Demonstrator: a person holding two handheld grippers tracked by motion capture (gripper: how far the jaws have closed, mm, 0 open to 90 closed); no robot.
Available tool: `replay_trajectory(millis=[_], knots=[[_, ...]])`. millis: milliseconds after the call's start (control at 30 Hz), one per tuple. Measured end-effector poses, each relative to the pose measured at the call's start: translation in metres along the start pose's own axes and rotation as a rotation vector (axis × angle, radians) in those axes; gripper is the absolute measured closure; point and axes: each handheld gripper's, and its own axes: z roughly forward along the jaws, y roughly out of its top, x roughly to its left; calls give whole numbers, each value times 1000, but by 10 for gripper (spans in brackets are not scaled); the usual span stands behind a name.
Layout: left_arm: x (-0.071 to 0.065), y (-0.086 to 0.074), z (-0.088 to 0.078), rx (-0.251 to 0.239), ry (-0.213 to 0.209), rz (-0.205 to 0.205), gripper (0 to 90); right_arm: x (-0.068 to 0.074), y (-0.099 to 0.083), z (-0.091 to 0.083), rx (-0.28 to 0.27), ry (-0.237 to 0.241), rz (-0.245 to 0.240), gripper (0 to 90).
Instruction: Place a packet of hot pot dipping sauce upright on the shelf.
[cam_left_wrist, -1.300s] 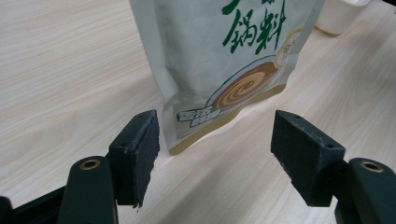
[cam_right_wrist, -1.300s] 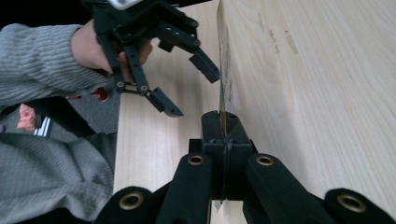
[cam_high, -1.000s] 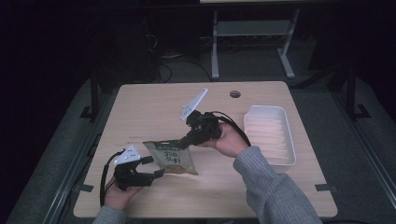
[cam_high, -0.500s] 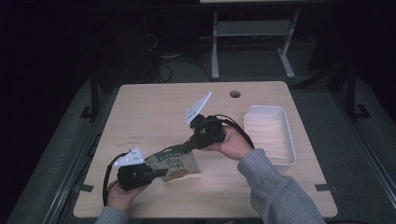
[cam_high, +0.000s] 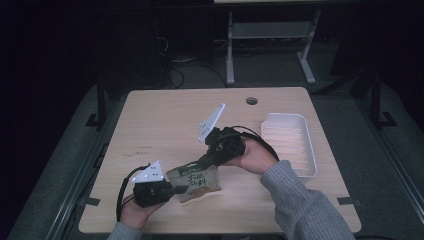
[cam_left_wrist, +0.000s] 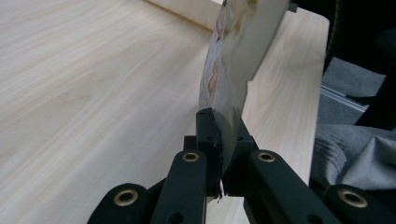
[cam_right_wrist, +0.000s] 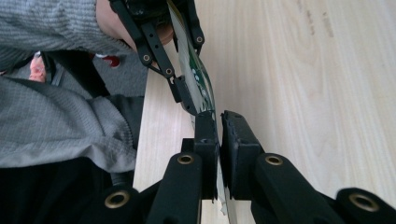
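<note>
We see a green snack pouch (cam_high: 196, 180) held between both tools, at about 6 o'clock on the worktop (cam_high: 165, 120), near its front edge. Left tool (cam_high: 172, 190) is clamped on the pouch's left edge at 7 o'clock; in the left gripper view the black jaws (cam_left_wrist: 223, 154) pinch the thin pouch edge (cam_left_wrist: 233, 70), which stands up edge-on above the wood. Right tool (cam_high: 202, 162) comes from 3 o'clock and is clamped on the pouch's upper edge; in the right gripper view its jaws are nearly together with the pouch edge (cam_right_wrist: 198, 79) between them (cam_right_wrist: 218, 140). That view also shows the left tool (cam_right_wrist: 184, 100) farther off, gripping the same pouch, with the left hand (cam_right_wrist: 116, 23) and a grey sleeve (cam_right_wrist: 56, 93) behind it.

The right hand (cam_high: 252, 155) wraps the right tool's body, grey sleeve running off to 5 o'clock. The left hand (cam_high: 132, 215) sits at the worktop's front edge. We cannot tell whether the pouch's lower edge touches the worktop. Each tool carries a grey three-cornered plate, one tilted up near the centre (cam_high: 211, 122).

A white ribbed tray (cam_high: 290, 142) lies at 3 o'clock, well apart from the pouch. A round cable hole (cam_high: 251, 100) is at 12 o'clock.
</note>
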Motion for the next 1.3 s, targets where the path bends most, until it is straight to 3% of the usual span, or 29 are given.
replay_trajectory(millis=[133,233,367,500,667,1300], knots=[[-3,3,2,-1,2,13,886,2,1,8,36,9,-15,831],[-5,3,2,-4,1,19,886,4,2,9,43,13,-29,889],[-7,4,2,-14,15,29,872,3,1,6,42,28,-20,896],[-8,5,3,-1,51,34,747,4,-1,0,27,26,-19,897],[-9,4,5,24,82,40,637,2,-6,-14,26,2,-11,897],[-13,2,15,85,114,66,515,-2,-29,-78,11,-113,52,896]])
